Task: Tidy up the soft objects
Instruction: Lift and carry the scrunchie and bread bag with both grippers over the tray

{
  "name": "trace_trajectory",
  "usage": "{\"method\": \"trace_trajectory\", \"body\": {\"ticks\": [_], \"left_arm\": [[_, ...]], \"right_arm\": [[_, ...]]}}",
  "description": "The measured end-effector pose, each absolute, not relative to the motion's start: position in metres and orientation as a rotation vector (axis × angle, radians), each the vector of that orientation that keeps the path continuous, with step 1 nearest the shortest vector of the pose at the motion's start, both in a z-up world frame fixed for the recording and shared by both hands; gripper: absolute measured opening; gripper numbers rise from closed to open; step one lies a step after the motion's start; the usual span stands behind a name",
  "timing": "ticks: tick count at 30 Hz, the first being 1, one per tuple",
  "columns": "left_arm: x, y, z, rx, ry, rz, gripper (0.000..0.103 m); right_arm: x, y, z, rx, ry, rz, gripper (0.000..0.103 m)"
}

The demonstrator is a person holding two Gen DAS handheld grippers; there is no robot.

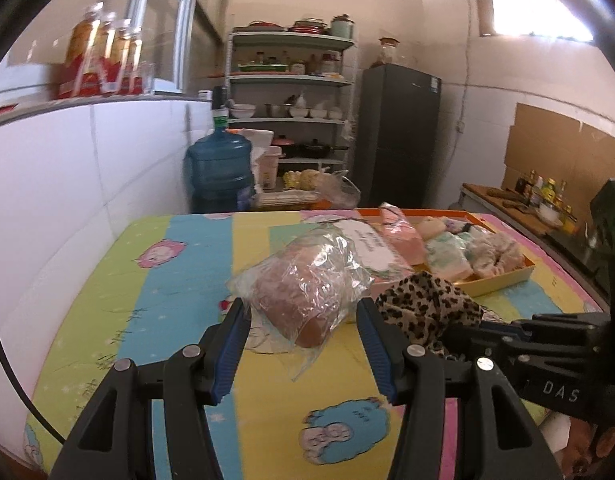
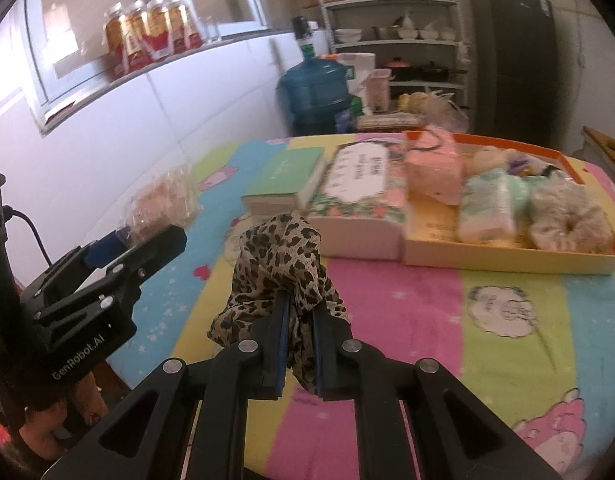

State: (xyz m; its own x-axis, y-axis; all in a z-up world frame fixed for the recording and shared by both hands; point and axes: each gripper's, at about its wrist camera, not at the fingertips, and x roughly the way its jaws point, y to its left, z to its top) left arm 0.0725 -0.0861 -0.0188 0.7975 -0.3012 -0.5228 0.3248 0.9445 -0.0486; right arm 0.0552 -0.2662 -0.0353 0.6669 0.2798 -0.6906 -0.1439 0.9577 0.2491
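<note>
My left gripper (image 1: 303, 312) has its jaws around a brown loaf in a clear plastic bag (image 1: 307, 288); the blue pads touch both sides of the bag. The bag also shows in the right wrist view (image 2: 163, 204), with the left gripper (image 2: 119, 248) on it. My right gripper (image 2: 299, 304) is shut on a leopard-print cloth (image 2: 283, 256), held above the table; the cloth also shows in the left wrist view (image 1: 427, 304). An orange-rimmed tray (image 2: 507, 256) at the back right holds a pink pack (image 2: 431, 172), a pale green pack (image 2: 487, 208) and a fluffy beige scrunchie (image 2: 567, 220).
The table has a striped cartoon cloth (image 2: 407, 300). A floral box (image 2: 359, 184) and a green book (image 2: 283, 184) lie left of the tray. Behind the table stand a blue water jug (image 1: 219, 172), shelves (image 1: 291, 92) and a dark fridge (image 1: 395, 136). A white wall runs along the left.
</note>
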Motion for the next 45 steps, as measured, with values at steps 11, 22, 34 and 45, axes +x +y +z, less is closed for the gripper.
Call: {"method": "trace_trajectory", "body": {"ticks": [11,22,34,45], "left_arm": [[0.07,-0.144,-0.011,0.097,0.531,-0.405,0.055],[0.073,-0.201,-0.011,0.117,0.511,-0.489,0.055],[0.1,-0.249,-0.014,0.129,0.511,-0.528,0.055],[0.134,-0.285,-0.015,0.108,0.505,-0.54,0.055]], "right_arm": [[0.04,-0.323,-0.026,0.218,0.751,0.158,0.011],[0.028,-0.387,-0.022,0.261,0.698,0.058,0.011],[0.035,-0.442,-0.032,0.332,0.667,-0.008,0.011],[0.067,-0.473,-0.026,0.345,0.628,-0.036,0.012]]}}
